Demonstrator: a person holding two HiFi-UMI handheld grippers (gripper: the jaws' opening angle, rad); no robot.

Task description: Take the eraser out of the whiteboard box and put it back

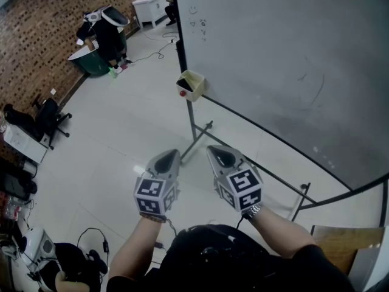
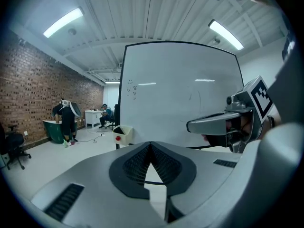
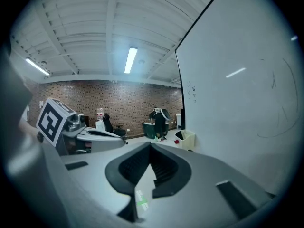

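head view: both tools are held out side by side above the pale floor (image 1: 121, 132), the left tool (image 1: 167, 158) and the right tool (image 1: 219, 155) near each other but not touching, each pointing towards the whiteboard (image 1: 273, 53). the whiteboard box (image 1: 192, 85), pale yellow with a red dot on its front, hangs at the board's lower left corner, well apart from both tools. its inside looks dark and the eraser cannot be made out. a brick wall (image 1: 42, 35) runs along the far left.

left gripper view: the left tool (image 2: 151, 148) has its jaws drawn together at the tips with nothing between them. the whiteboard box (image 2: 124, 133) sits ahead, at the bottom left edge of the whiteboard (image 2: 180, 94). the right tool (image 2: 211, 124) shows at the right. a person (image 2: 66, 120) stands by a green tub (image 2: 52, 129) further back.

right gripper view: the right tool (image 3: 151, 152) is likewise closed up and empty. the whiteboard box (image 3: 186, 139) lies ahead and slightly right, against the whiteboard (image 3: 237, 103). the left tool (image 3: 97, 137) shows at the left.
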